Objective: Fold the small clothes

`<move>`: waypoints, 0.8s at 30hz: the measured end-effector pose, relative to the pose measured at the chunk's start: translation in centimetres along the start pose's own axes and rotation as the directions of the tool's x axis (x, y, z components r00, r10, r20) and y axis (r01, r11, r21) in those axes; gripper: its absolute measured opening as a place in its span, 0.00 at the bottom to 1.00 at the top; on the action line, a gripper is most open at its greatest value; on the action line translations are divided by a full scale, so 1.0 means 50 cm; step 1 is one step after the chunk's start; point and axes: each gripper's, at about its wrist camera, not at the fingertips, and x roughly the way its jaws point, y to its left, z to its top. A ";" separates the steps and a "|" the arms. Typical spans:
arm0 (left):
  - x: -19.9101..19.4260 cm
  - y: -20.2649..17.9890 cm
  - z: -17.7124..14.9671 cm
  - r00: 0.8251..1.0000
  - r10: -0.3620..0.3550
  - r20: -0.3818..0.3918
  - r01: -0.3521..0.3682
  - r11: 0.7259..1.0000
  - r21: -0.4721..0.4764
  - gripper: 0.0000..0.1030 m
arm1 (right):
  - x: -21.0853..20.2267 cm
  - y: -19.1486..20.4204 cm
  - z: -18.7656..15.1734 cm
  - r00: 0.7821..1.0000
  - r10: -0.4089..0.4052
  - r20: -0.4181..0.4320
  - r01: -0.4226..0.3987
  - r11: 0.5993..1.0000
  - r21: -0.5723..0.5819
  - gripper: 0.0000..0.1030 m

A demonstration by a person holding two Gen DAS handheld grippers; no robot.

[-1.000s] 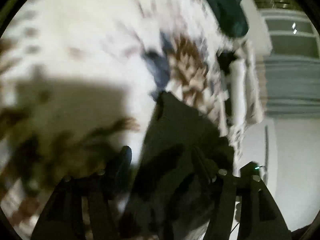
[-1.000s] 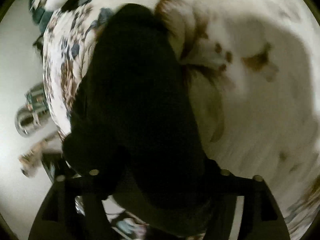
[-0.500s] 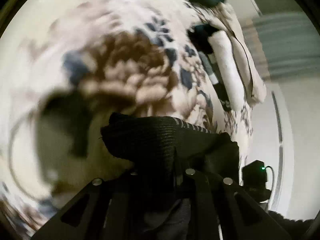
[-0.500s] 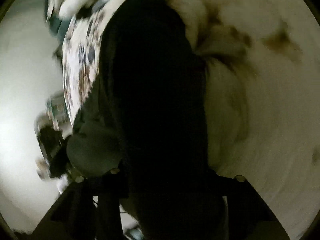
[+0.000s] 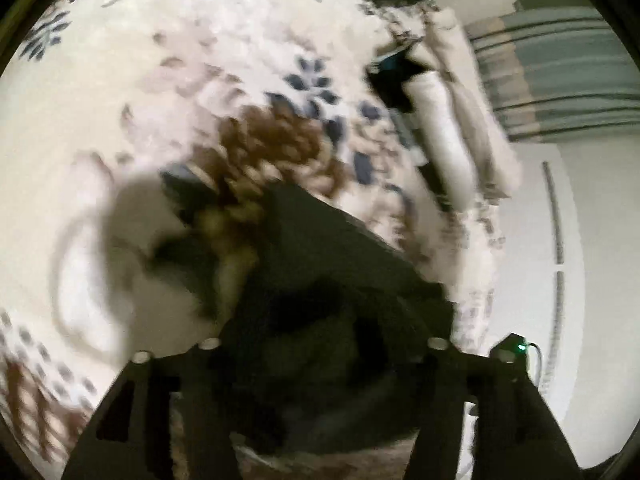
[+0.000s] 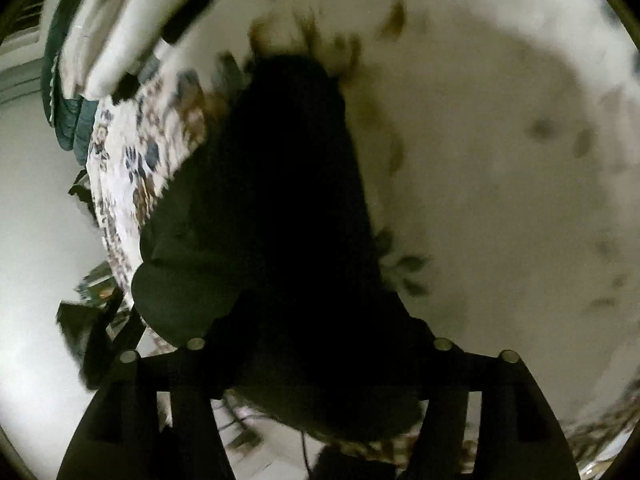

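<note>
Both grippers tilt steeply down over the floral bedspread (image 5: 168,92). Left gripper (image 5: 320,344): jaws opening, dark garment (image 5: 320,264) lying btwn them & running fwd; pad contact unclear w/ blur. Right gripper (image 6: 316,344): jaws opening too, same black cloth (image 6: 280,184) bunched btwn them, stretching fwd, rumpled, edges soft.

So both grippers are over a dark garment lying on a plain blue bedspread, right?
Not quite. The garment is dark and lies between the fingers of both grippers, but the bedspread is not plain blue: it is white with brown and blue flowers. The left wrist view shows the pattern best.
</note>
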 end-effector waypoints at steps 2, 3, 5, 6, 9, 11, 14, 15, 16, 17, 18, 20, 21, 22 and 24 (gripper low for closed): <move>0.025 -0.035 -0.009 0.998 -0.046 -0.038 0.046 0.999 0.000 0.67 | -0.050 -0.012 0.014 0.999 -0.020 0.033 0.021 1.000 -0.016 0.65; 0.064 -0.063 -0.005 0.995 -0.061 -0.083 0.063 0.998 0.024 0.67 | -0.060 -0.008 0.018 0.999 -0.025 0.047 0.026 0.999 -0.023 0.69; 0.133 -0.102 0.003 0.989 -0.011 -0.147 0.024 0.996 0.084 0.67 | -0.043 0.035 0.030 0.997 -0.034 0.063 0.036 0.999 -0.026 0.70; 0.160 -0.120 0.006 0.986 -0.005 -0.168 0.026 0.992 0.126 0.65 | -0.060 0.023 0.035 0.997 -0.039 0.069 0.041 0.999 -0.025 0.70; 0.221 -0.168 -0.002 0.981 0.064 -0.181 -0.013 0.963 0.270 0.05 | -0.058 0.031 0.048 0.996 -0.035 0.077 0.037 0.999 -0.021 0.70; 0.209 -0.166 0.010 0.990 0.057 -0.133 -0.019 0.962 0.272 0.05 | -0.047 0.034 0.056 0.996 -0.042 0.084 0.044 0.999 -0.025 0.70; 0.176 -0.138 0.039 0.994 0.034 -0.101 -0.010 0.973 0.229 0.05 | -0.028 0.043 0.061 0.995 -0.035 0.091 0.038 0.999 -0.034 0.70; 0.170 -0.127 0.046 0.994 0.035 -0.099 -0.012 0.975 0.220 0.05 | -0.026 0.043 0.062 0.995 -0.031 0.095 0.035 0.999 -0.041 0.70; 0.167 -0.116 0.050 0.994 0.045 -0.099 -0.023 0.977 0.212 0.05 | -0.021 0.045 0.064 0.995 -0.032 0.097 0.037 0.998 -0.046 0.70; 0.169 -0.105 0.056 0.994 0.044 -0.105 -0.022 0.980 0.200 0.05 | -0.013 0.048 0.066 0.995 -0.034 0.096 0.039 0.998 -0.052 0.70; 0.176 -0.096 0.060 0.992 0.038 -0.119 -0.015 0.982 0.189 0.05 | -0.005 0.050 0.069 0.995 -0.031 0.094 0.036 0.998 -0.056 0.70; 0.194 -0.071 0.062 0.989 0.035 -0.141 -0.013 0.988 0.151 0.05 | 0.014 0.054 0.073 0.995 -0.020 0.093 0.025 0.998 -0.052 0.70; 0.199 -0.060 0.061 0.989 0.024 -0.149 -0.004 0.991 0.134 0.05 | 0.018 0.056 0.076 0.996 -0.009 0.092 0.014 0.999 -0.051 0.70; 0.198 -0.054 0.059 0.989 0.017 -0.150 0.001 0.992 0.124 0.05 | 0.020 0.060 0.081 0.995 0.000 0.096 0.006 0.999 -0.054 0.70; 0.190 -0.052 0.055 0.989 0.009 -0.145 0.009 0.993 0.121 0.05 | 0.017 0.067 0.089 0.991 0.010 0.131 -0.001 0.998 -0.070 0.65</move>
